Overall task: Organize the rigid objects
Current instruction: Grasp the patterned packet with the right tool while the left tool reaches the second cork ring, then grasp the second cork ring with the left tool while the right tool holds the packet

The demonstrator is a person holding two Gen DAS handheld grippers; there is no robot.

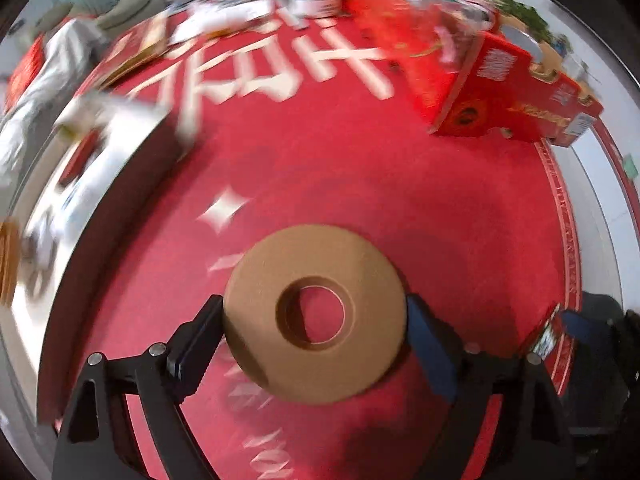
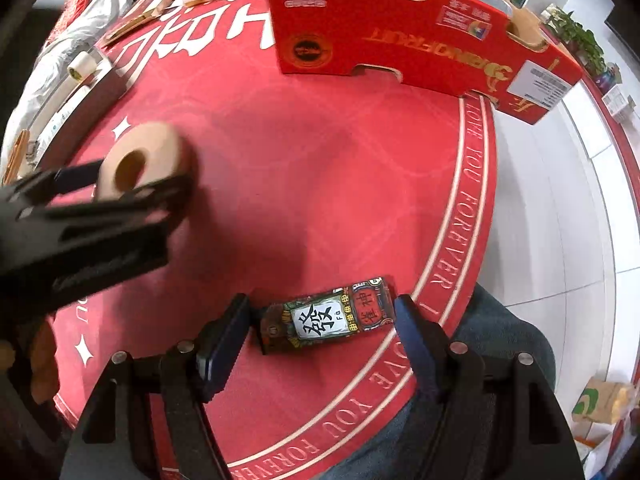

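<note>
Red fruit box (image 2: 420,36) beyond tape roll (image 1: 316,314) and patterned box (image 2: 326,316).

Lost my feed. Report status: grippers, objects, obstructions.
Left gripper shut on brown tape roll, lifted. Right gripper open, straddling patterned box on red cloth. Red fruit carton ahead, path unobstructed.

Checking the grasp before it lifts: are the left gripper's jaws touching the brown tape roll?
Touching. In the left wrist view both jaws of the left gripper press against opposite sides of the brown tape roll, with no gap visible.
</note>
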